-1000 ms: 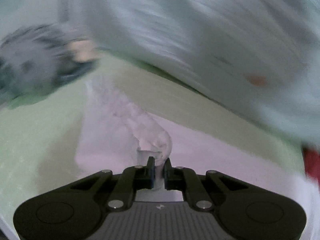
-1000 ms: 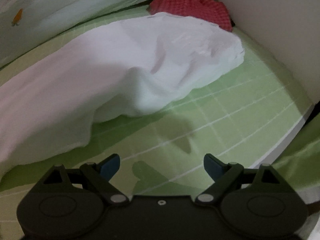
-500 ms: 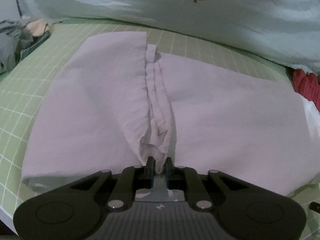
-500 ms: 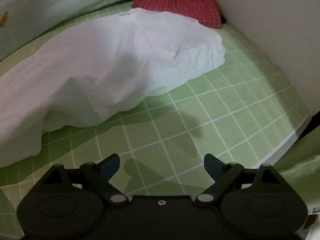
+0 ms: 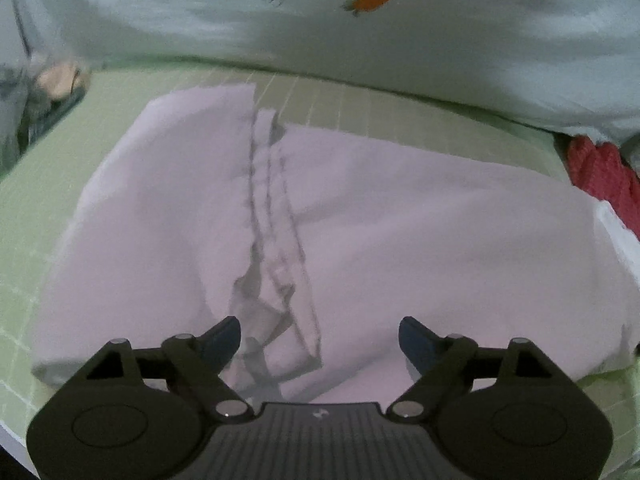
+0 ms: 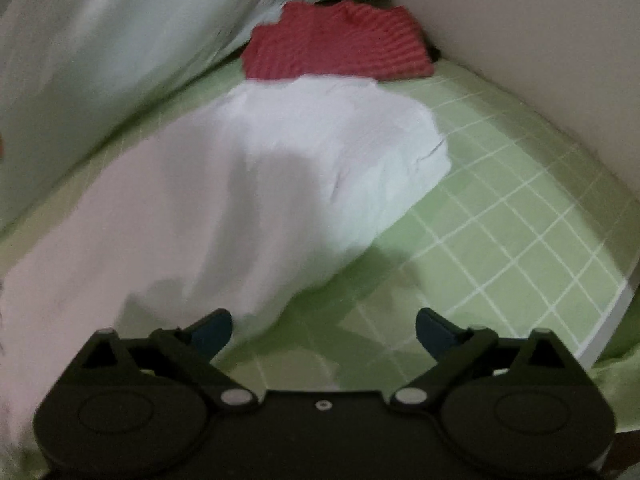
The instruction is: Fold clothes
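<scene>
Lying across the green grid mat (image 6: 500, 216) is the white garment (image 5: 400, 240), its stitched, buttoned edge (image 5: 276, 216) running away from the left gripper (image 5: 320, 338) toward the pale bedsheet (image 5: 400, 52) printed with a small orange carrot (image 5: 370, 1). The left gripper is hovering just above the garment's near hem, its blue-tipped fingers (image 5: 222, 336) spread wide and holding nothing. The right gripper (image 6: 324, 330) is hanging over bare mat beside the garment's rumpled end, fingers likewise parted, the left fingertip (image 6: 212, 326) sitting at the cloth's edge; whether it is touching cannot be told. A red knitted garment (image 6: 340, 42) is lying beyond the white one, against the pale wall (image 6: 540, 40). Both views are slightly blurred.
</scene>
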The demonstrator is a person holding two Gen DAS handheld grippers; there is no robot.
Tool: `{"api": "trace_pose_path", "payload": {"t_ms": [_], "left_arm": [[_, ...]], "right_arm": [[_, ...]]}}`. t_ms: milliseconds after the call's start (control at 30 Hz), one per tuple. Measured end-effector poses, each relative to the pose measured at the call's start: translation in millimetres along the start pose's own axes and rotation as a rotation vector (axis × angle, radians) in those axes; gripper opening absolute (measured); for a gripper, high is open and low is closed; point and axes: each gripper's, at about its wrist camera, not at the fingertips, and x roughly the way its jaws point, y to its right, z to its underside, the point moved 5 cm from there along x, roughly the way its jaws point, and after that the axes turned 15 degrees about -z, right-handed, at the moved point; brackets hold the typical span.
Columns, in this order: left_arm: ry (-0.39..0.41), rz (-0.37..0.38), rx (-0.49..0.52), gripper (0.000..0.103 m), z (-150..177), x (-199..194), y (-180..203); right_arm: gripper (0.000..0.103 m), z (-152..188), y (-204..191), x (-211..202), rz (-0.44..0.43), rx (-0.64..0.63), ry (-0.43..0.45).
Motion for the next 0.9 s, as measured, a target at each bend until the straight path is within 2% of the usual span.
{"api": "trace_pose_path", "payload": {"t_ms": [100, 267, 467, 533, 633, 867, 900], "left_arm": [[0.026, -0.002, 0.006, 0.09, -6, -7, 6], [0.041, -0.021, 0.003, 0.091, -15, -16, 10], [0.043, -0.086, 0.0, 0.093, -9, -32, -11], [0.044, -0.107, -0.001, 0.094, -7, -38, -18], [0.017, -0.146, -0.029, 0.094, -7, -38, -35], [0.047, -0.158, -0.124, 0.095, -23, -47, -67], [0.046, -0.154, -0.133, 0.095, -26, -44, -72]], "right_arm": [[0.102, -15, 13, 3, -0.051, 0.095, 0.04], [0.102, -32, 27, 27, -0.059, 0.193, 0.012], [0.102, -49, 33, 52, -0.036, 0.198, 0.0], [0.103, -54, 35, 57, -0.027, 0.215, 0.02], [0.103, -60, 34, 64, -0.002, 0.22, 0.027], [0.103, -58, 27, 72, 0.073, 0.183, 0.031], [0.094, -58, 25, 73, 0.073, 0.162, 0.027]]}}
